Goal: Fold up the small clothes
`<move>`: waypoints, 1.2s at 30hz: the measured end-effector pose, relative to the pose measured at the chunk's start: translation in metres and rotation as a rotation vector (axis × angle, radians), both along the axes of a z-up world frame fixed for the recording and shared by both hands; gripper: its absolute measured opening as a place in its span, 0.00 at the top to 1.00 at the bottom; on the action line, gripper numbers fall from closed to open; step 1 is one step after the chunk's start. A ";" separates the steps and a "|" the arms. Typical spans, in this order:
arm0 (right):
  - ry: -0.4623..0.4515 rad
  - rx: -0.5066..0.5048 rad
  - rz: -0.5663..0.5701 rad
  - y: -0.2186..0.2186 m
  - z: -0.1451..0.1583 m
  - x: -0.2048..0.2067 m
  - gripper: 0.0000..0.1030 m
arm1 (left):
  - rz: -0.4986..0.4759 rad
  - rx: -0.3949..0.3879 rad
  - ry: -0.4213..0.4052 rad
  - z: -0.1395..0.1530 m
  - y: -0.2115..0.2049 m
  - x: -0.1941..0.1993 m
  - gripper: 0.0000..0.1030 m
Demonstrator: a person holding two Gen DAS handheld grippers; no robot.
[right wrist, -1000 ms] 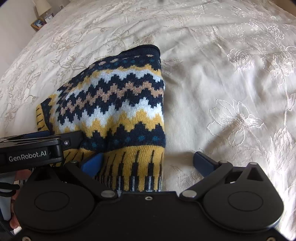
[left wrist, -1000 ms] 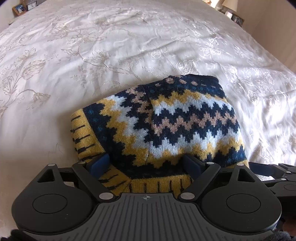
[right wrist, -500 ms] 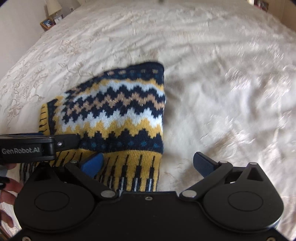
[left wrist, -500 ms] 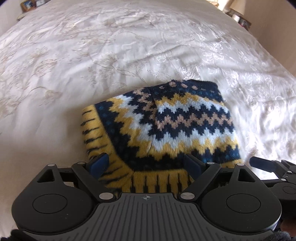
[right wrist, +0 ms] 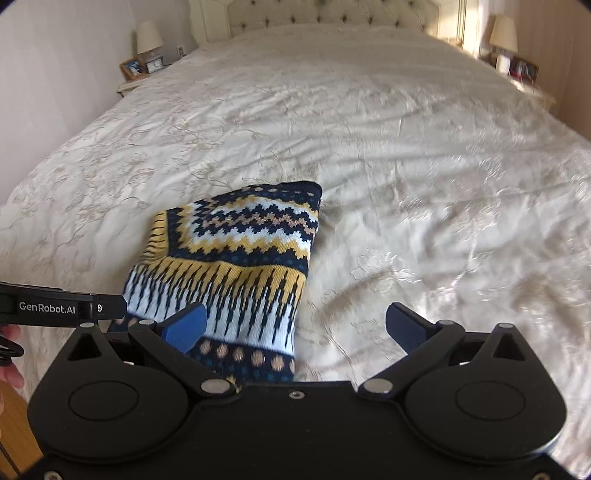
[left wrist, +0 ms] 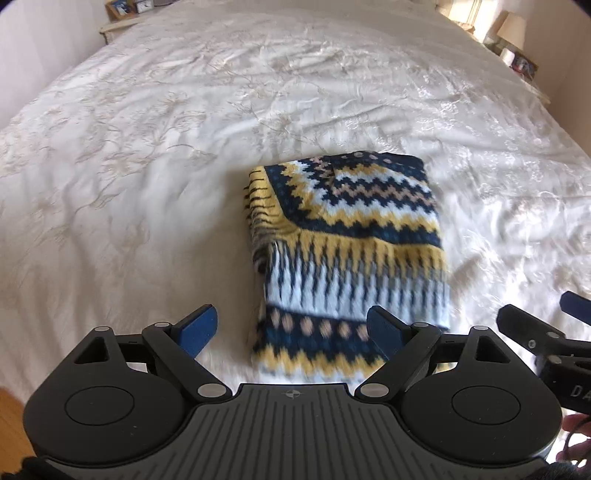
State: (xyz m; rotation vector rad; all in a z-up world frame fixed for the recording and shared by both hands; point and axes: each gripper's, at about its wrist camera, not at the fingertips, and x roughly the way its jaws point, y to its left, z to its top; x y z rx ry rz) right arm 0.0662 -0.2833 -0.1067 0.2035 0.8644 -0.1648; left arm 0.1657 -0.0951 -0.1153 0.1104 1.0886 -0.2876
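Knitwear first: a small patterned sweater [left wrist: 347, 258] in navy, mustard, pale blue and tan zigzags lies folded into a compact block on the cream embroidered bedspread [left wrist: 147, 184], near the foot of the bed. Its near edge is blurred, so how many layers are stacked is hard to tell. The left gripper [left wrist: 291, 328] hovers just short of that near edge, blue pads spread wide and holding nothing, its right pad overlapping the sweater's corner in the view. The right gripper [right wrist: 295, 325] is likewise spread wide and empty, with its left pad over the sweater's near right corner and its other pad over bare bedspread. Lamps [right wrist: 149, 37] stand on nightstands flanking the tufted headboard [right wrist: 332, 13].
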 end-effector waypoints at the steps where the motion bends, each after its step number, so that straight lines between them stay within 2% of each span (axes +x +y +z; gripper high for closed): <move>1: -0.007 -0.002 0.005 0.002 0.005 -0.006 0.01 | 0.005 0.001 -0.001 0.005 0.000 -0.007 0.14; 10: -0.076 -0.034 0.031 0.024 0.041 -0.054 0.01 | 0.032 0.003 -0.058 0.036 0.002 -0.059 0.14; 20: -0.147 -0.064 0.021 0.032 0.063 -0.076 0.01 | 0.067 0.005 -0.114 0.060 0.017 -0.085 0.14; 26: -0.176 -0.076 0.016 0.034 0.070 -0.081 0.01 | 0.061 0.008 -0.130 0.065 0.016 -0.095 0.14; 36: -0.160 -0.078 -0.004 0.029 0.069 -0.090 0.01 | 0.057 -0.009 -0.128 0.068 0.014 -0.102 0.14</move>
